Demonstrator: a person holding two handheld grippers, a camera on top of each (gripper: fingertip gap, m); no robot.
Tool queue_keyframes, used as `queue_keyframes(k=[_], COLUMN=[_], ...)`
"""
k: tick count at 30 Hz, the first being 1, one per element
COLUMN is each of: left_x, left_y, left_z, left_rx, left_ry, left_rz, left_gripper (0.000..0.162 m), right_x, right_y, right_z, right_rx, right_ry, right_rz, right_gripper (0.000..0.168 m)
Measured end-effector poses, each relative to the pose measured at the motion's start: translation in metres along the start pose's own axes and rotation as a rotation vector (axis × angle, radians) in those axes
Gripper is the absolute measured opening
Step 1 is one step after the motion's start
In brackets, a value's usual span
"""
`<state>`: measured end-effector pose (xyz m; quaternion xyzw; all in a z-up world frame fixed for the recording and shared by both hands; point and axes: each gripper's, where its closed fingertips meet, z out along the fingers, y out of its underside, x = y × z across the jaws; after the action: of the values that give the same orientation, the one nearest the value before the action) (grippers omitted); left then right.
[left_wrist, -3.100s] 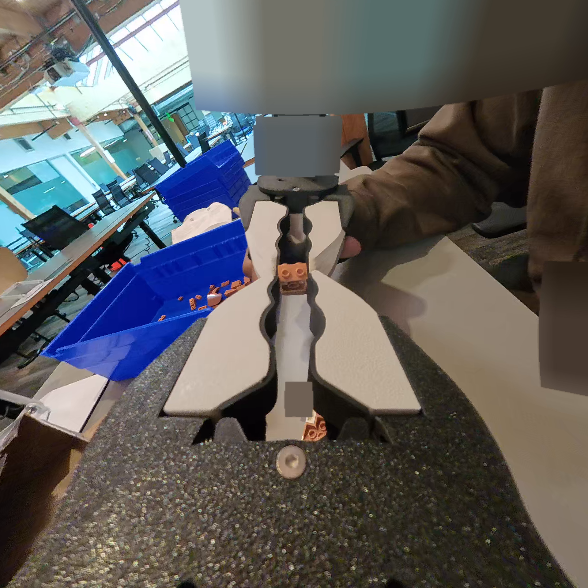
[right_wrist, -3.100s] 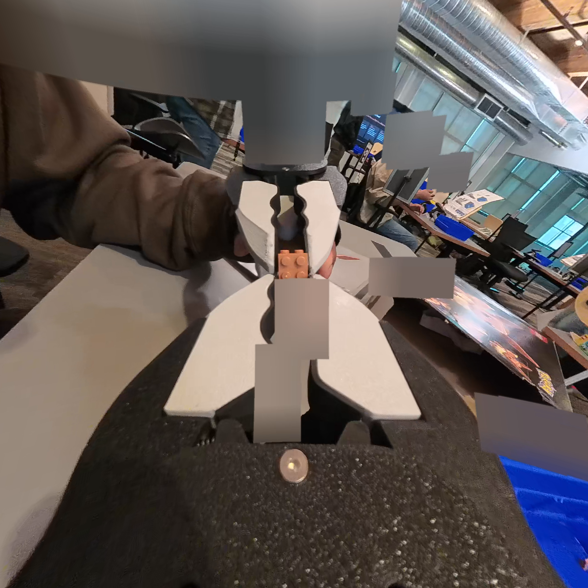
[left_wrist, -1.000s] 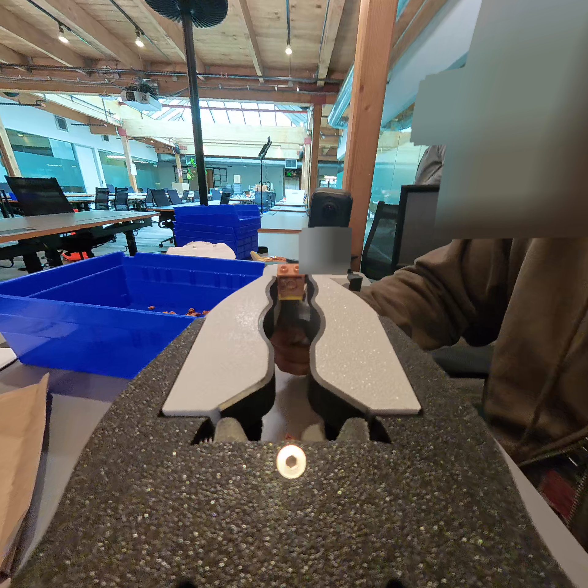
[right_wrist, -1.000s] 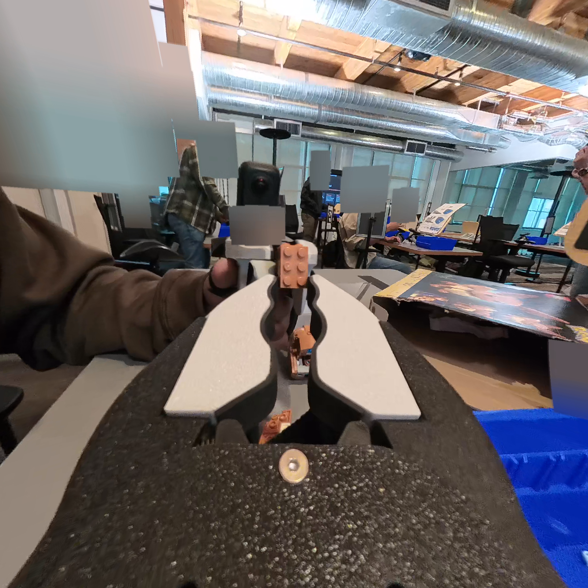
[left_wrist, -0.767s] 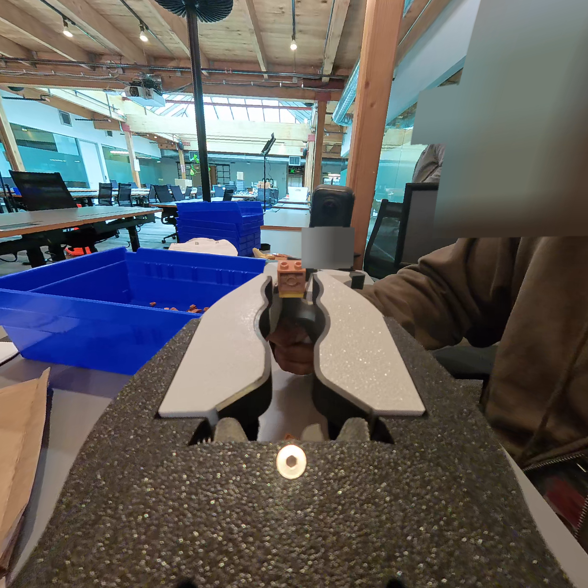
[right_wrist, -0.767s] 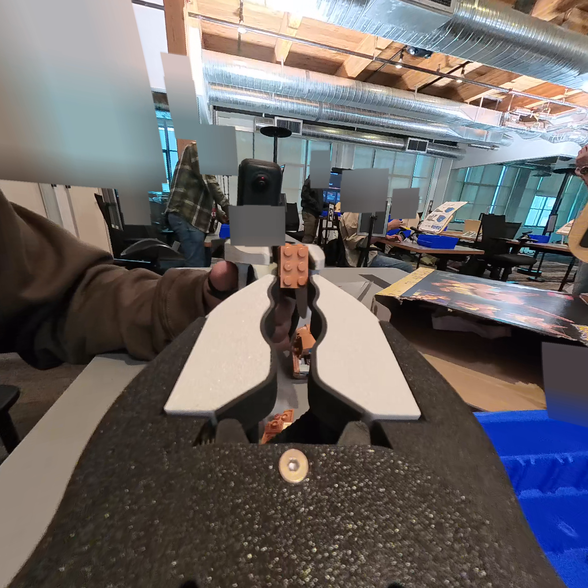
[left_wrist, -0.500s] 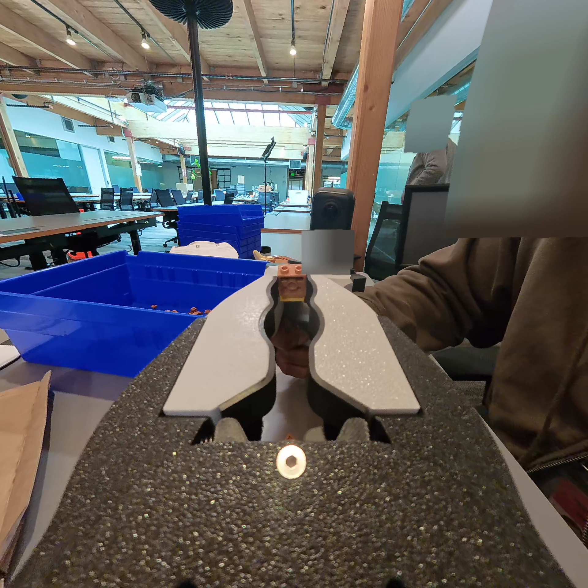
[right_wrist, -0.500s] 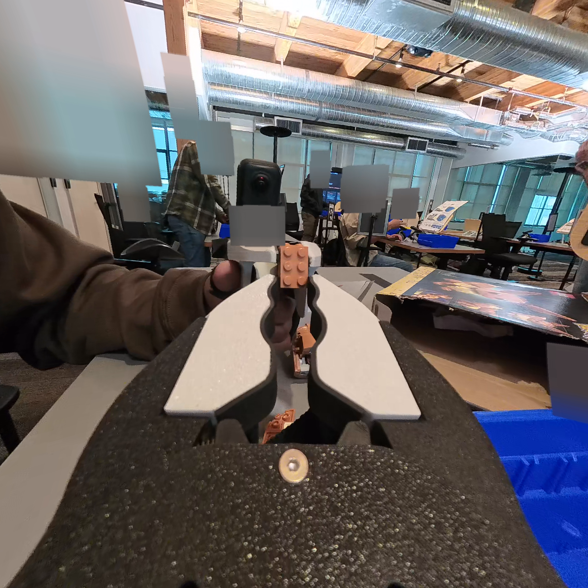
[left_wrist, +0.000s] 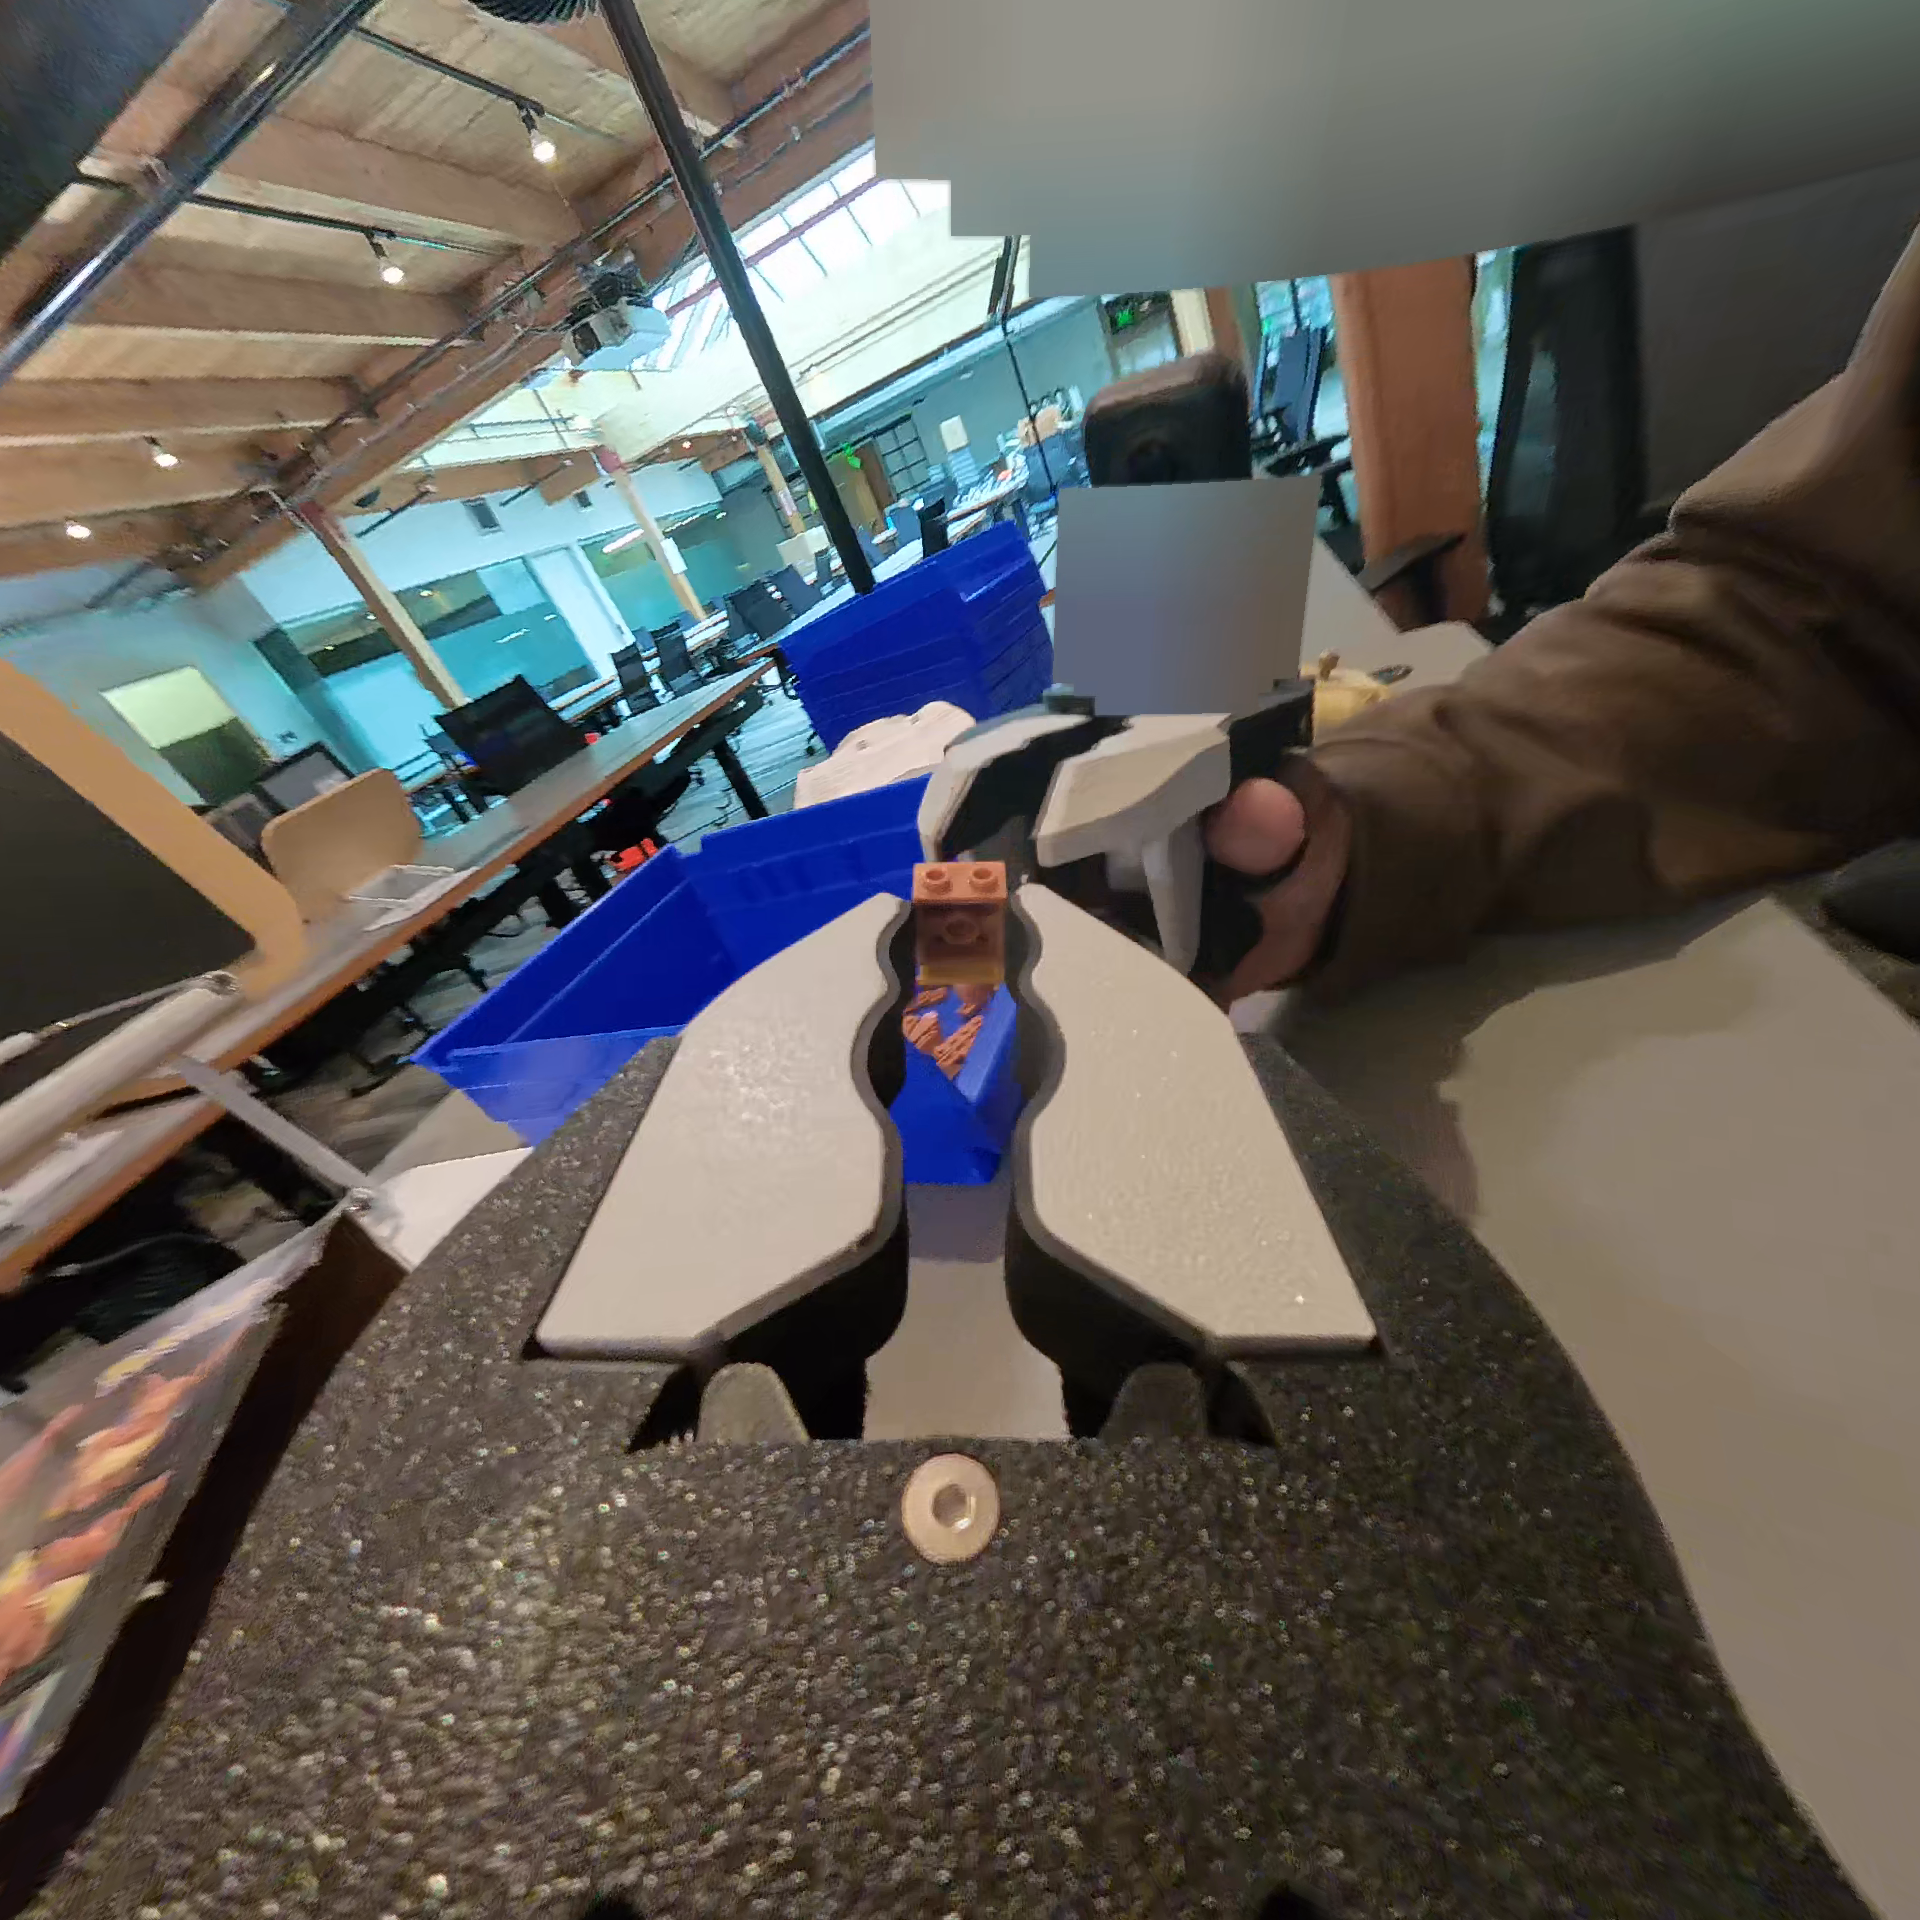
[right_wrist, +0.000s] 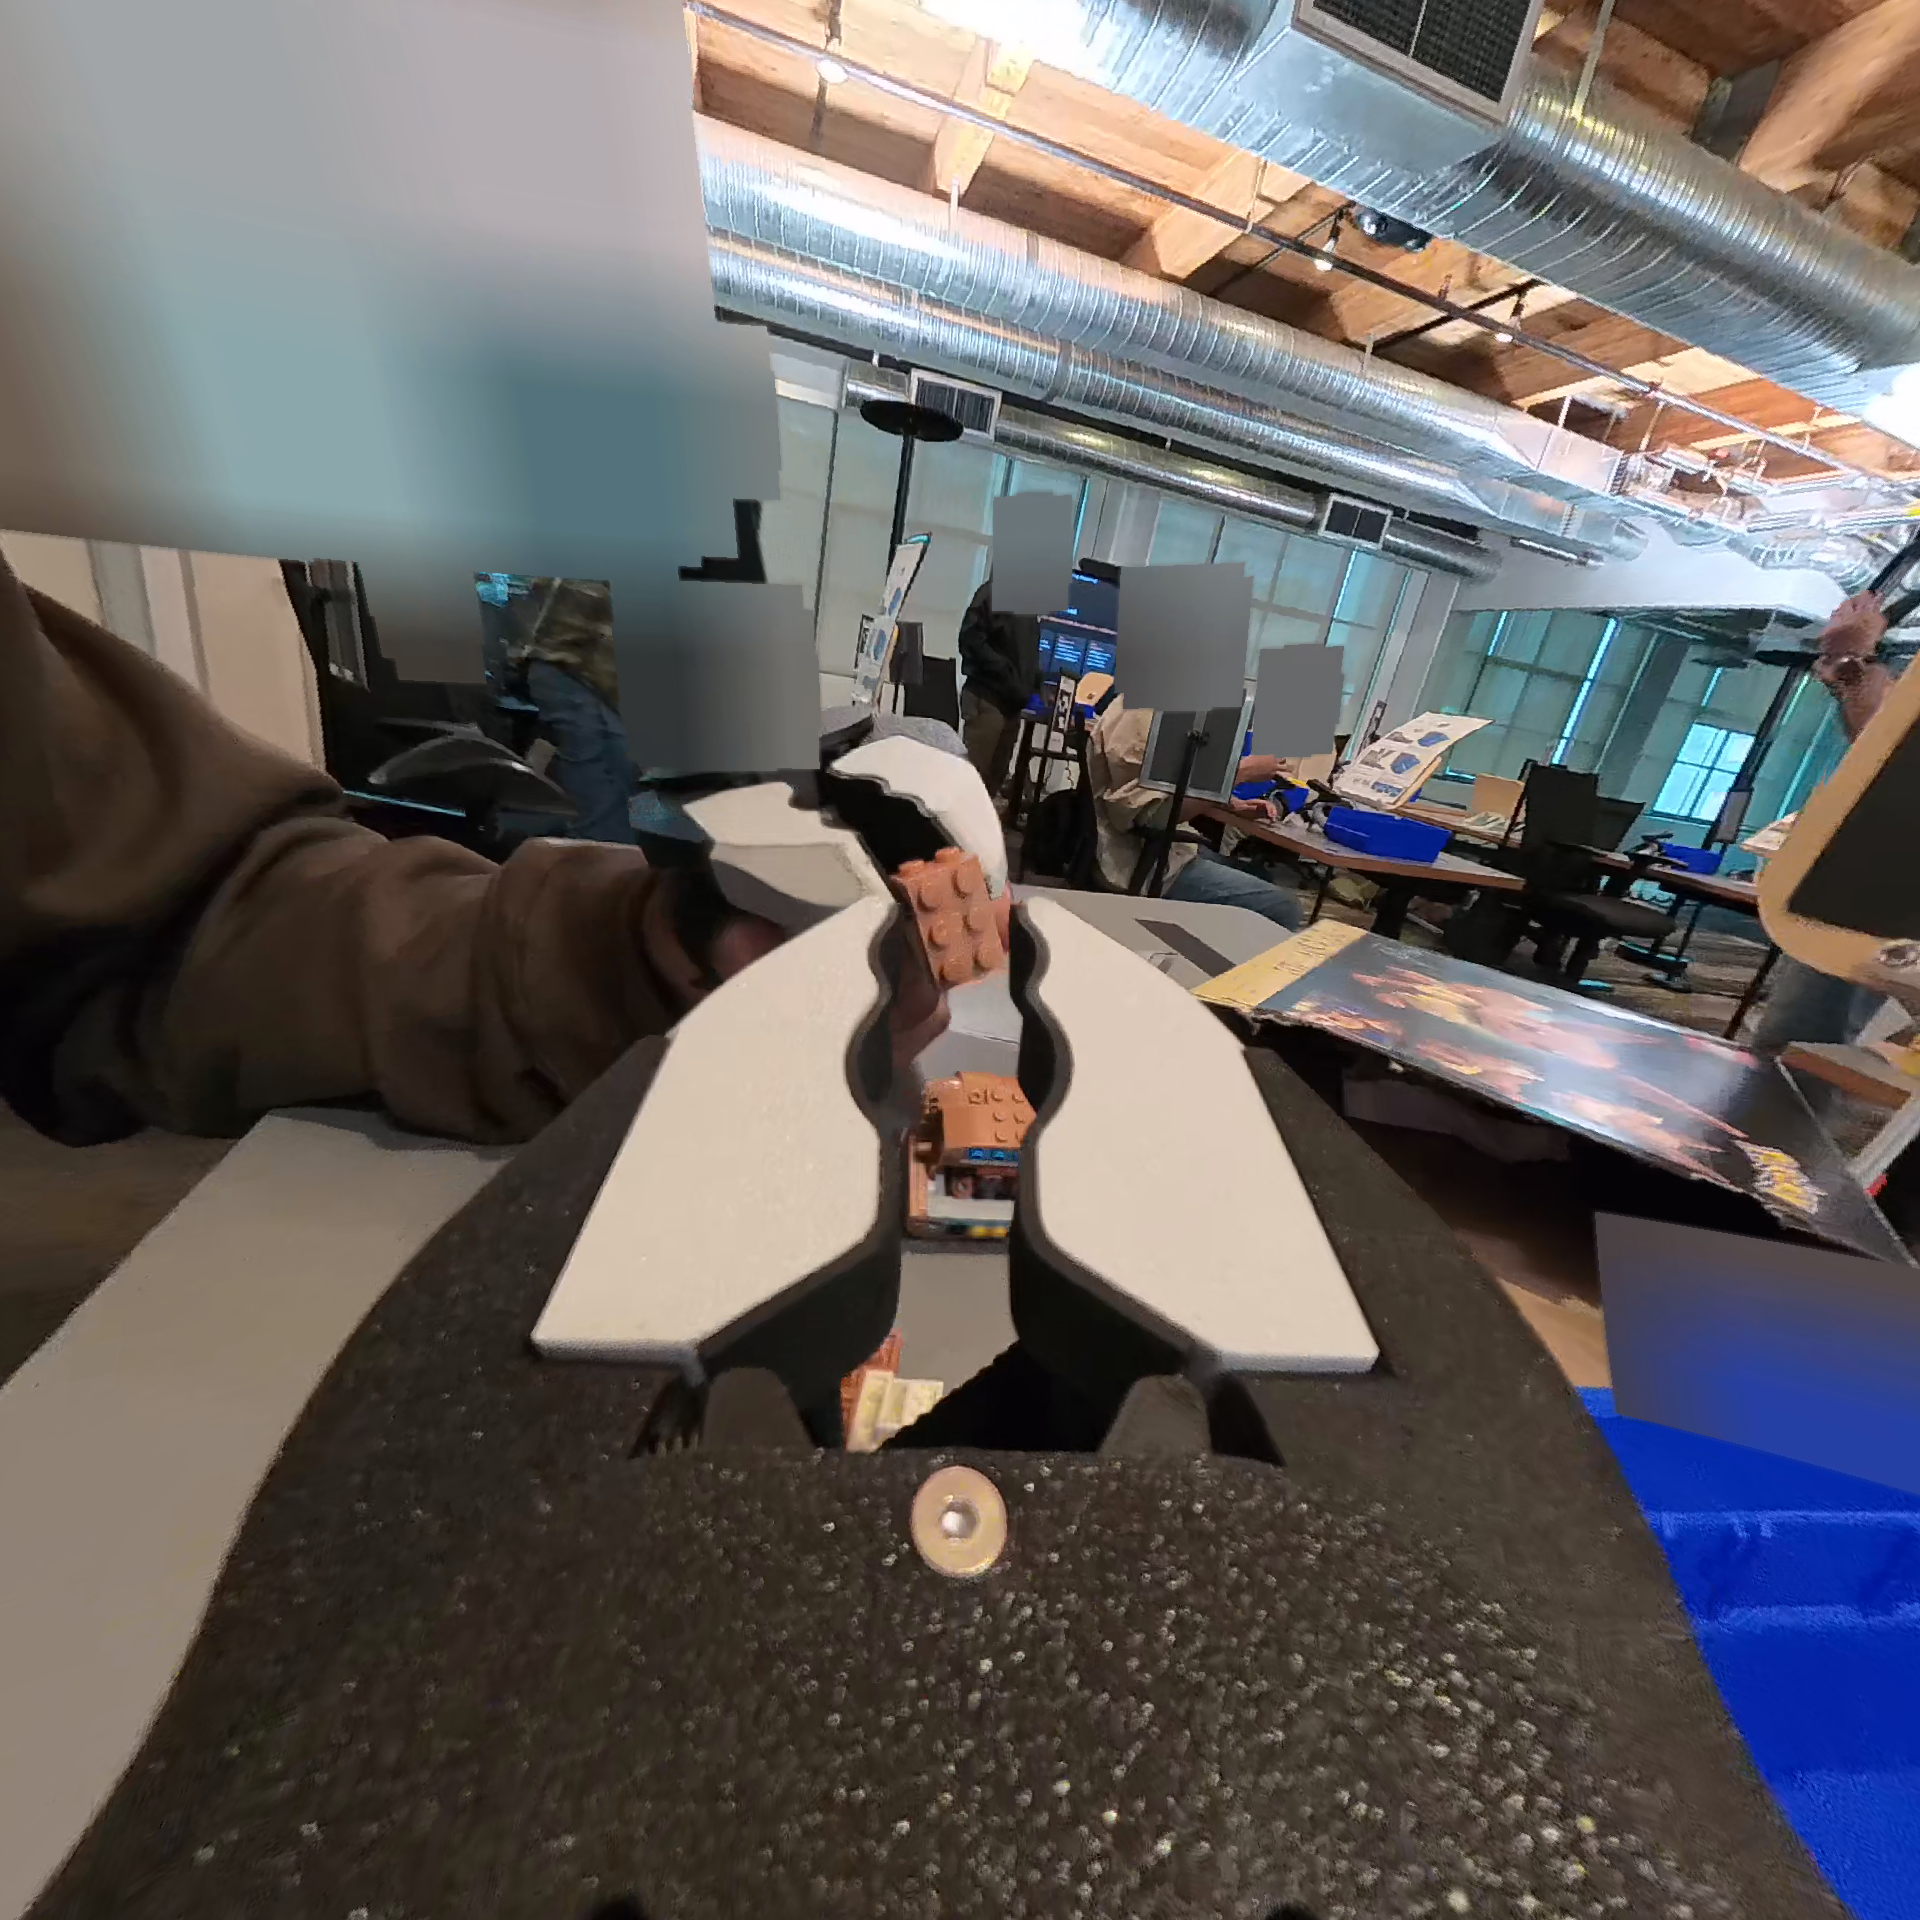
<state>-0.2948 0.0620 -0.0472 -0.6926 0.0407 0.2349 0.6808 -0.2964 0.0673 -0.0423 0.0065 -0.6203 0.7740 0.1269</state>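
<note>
My left gripper (left_wrist: 958, 906) is shut on a small brown brick (left_wrist: 958, 940) pinched upright at its fingertips, studs up. My right gripper (right_wrist: 954, 912) is shut on an orange studded brick (right_wrist: 951, 925), which sits tilted between its tips. The two grippers are close together above the grey table (left_wrist: 1621, 1195). In the left wrist view the right gripper (left_wrist: 1101, 800) lies just above and to the right of my left tips, held by a hand (left_wrist: 1262, 883). In the right wrist view the left gripper (right_wrist: 831, 831) lies just behind the orange brick.
A blue bin (left_wrist: 623, 997) holding several loose brown bricks (left_wrist: 940, 1029) stands beyond the left tips, and also shows in the right wrist view (right_wrist: 1787, 1662). A small brick model (right_wrist: 971, 1153) stands on the table. A flat picture box (right_wrist: 1507, 1039) lies to the right. People sit at desks behind. My two grippers' fingertips are within a few centimetres of each other.
Three seconds ago the two bricks met tip to tip. Since half a second ago both views have tilted, the grippers no longer face each other squarely, and the orange brick now sits tilted.
</note>
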Motion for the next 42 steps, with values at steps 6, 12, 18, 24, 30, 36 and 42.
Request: queue_keyframes(k=[6,12,18,24,30,36,42], left_x=[0.007,0.010,0.012,0.019,0.032,0.037,0.036], left_y=[0.004,0.004,0.003,0.004,0.005,0.009,0.018], left_z=[0.003,0.002,0.001,0.001,-0.001,-0.005,-0.007], left_rx=[-0.036,-0.035,-0.039,-0.040,-0.048,-0.085,-0.175], left_ry=[0.009,0.034,0.048,0.089,0.188,0.263,0.269], left_rz=[0.080,0.098,0.121,0.130,0.105,0.039,0.047], left_gripper=[0.016,0.016,0.016,0.016,0.016,0.016,0.016], right_x=[-0.011,-0.013,-0.015,-0.018,-0.031,-0.038,-0.036], right_y=[0.008,0.008,0.007,0.005,0.008,0.014,0.023], right_z=[0.005,0.005,0.005,0.003,0.002,0.002,0.003], right_rx=[-0.088,-0.094,-0.090,-0.088,-0.115,-0.165,-0.227], right_ry=[-0.019,-0.028,-0.040,-0.087,-0.171,-0.204,-0.178], right_rz=[-0.115,-0.125,-0.119,-0.096,-0.099,-0.153,-0.223], right_gripper=[0.021,0.022,0.021,0.018,0.018,0.017,0.018])
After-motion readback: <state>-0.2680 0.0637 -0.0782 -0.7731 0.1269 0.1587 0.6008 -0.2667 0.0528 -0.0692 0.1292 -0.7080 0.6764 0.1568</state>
